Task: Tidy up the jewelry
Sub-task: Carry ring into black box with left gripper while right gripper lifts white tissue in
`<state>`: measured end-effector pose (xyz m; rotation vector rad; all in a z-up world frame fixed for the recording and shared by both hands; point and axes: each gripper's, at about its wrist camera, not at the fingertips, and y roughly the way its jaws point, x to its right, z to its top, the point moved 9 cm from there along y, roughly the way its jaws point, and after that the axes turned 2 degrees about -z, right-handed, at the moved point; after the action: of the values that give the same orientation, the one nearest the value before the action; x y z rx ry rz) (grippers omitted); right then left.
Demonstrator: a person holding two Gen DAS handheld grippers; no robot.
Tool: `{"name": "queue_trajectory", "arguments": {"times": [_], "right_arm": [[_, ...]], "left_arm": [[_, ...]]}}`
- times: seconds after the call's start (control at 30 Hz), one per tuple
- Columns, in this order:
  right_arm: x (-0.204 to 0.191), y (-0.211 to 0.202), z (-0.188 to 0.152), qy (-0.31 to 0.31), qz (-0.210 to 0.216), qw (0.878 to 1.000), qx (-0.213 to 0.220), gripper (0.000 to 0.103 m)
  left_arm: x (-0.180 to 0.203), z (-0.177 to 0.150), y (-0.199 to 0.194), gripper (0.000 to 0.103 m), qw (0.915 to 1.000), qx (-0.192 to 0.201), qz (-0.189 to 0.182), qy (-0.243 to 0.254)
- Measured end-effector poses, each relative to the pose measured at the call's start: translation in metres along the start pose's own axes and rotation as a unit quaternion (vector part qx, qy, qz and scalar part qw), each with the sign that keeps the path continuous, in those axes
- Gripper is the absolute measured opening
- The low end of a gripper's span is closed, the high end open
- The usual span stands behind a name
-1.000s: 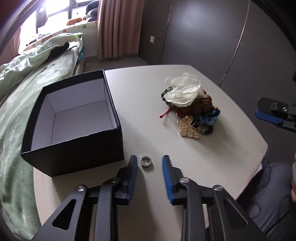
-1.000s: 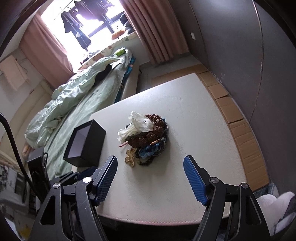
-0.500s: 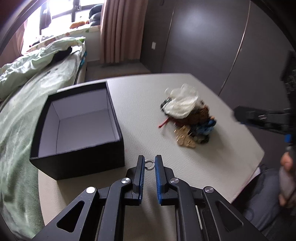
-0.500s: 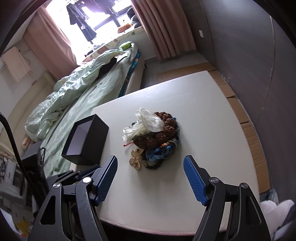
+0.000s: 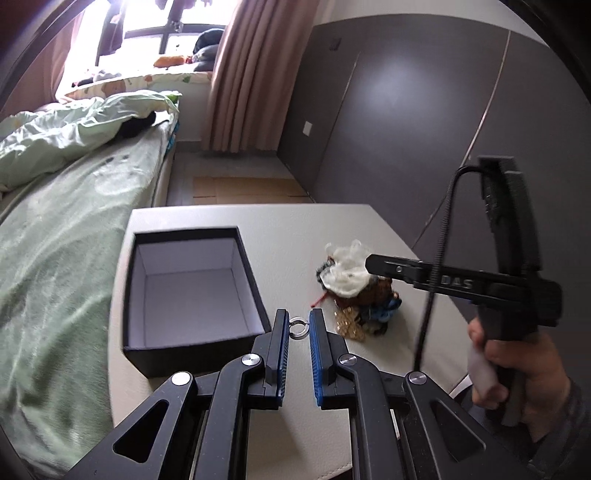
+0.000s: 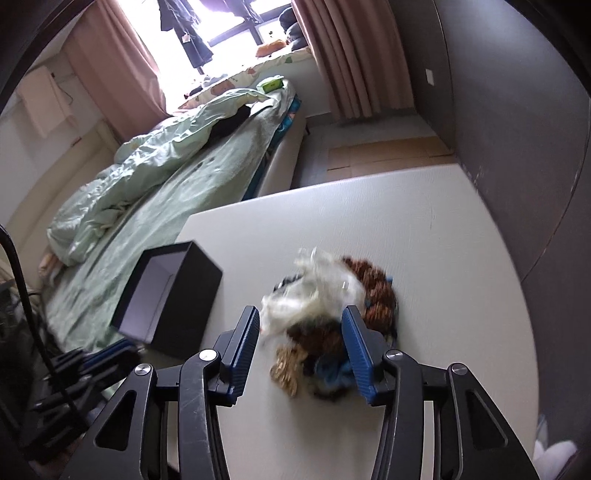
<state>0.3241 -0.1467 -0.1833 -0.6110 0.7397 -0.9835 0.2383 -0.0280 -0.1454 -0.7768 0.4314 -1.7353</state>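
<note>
Silver ring (image 5: 298, 327) pinched in left tool (image 5: 297, 326); right tool (image 6: 301, 334) closing, ungripped, over one jewelry pile (image 6: 332, 317)

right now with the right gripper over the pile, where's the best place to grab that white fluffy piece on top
Probably by its raised upper fold, coming straight down from above. The white fluffy piece lies on top of the jewelry pile, loose and soft, so a top pinch should lift it alone. The right gripper, jaws just narrowing, frames the pile without pressing it.

A bed (image 5: 66, 206) with green bedding is set beneath a bright window (image 6: 229, 22), flanked by pink curtains (image 5: 251, 74) and dark grey wall panels (image 5: 406, 122).
</note>
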Motion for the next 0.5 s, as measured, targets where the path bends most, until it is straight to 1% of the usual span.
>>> {"name": "queue_trajectory", "arguments": {"times": [0.1, 0.2, 0.23, 0.27, 0.3, 0.33, 0.4, 0.5], "right_arm": [[0.002, 0.007, 0.011, -0.002, -0.009, 1.0, -0.003, 0.041], [0.002, 0.014, 0.02, -0.004, -0.019, 1.0, -0.008, 0.041], [0.001, 0.017, 0.023, -0.007, -0.024, 1.0, -0.01, 0.037], [0.001, 0.019, 0.024, -0.011, -0.029, 0.999, -0.015, 0.03], [0.0, 0.024, 0.024, -0.014, -0.032, 0.999, -0.026, 0.011], [-0.001, 0.028, 0.024, -0.015, -0.03, 0.999, -0.039, 0.006], [-0.002, 0.031, 0.025, -0.019, -0.029, 0.998, -0.048, 0.005], [-0.011, 0.018, 0.038, -0.029, -0.016, 0.999, -0.027, 0.004]], "left_arm": [[-0.007, 0.008, -0.009, 0.012, 0.9999, 0.007, 0.002, -0.008], [-0.019, 0.018, -0.014, 0.012, 0.9998, 0.012, 0.009, -0.014], [-0.023, 0.022, -0.016, 0.012, 0.9997, 0.014, 0.01, -0.016], [-0.027, 0.026, -0.018, 0.012, 0.9997, 0.016, 0.011, -0.018], [-0.03, 0.03, -0.02, 0.012, 0.9996, 0.017, 0.014, -0.018], [-0.034, 0.035, -0.021, 0.012, 0.9996, 0.018, 0.015, -0.019], [-0.041, 0.045, -0.022, 0.012, 0.9995, 0.016, 0.017, -0.02], [-0.053, 0.057, -0.022, 0.012, 0.9993, 0.017, 0.018, -0.027]]}}
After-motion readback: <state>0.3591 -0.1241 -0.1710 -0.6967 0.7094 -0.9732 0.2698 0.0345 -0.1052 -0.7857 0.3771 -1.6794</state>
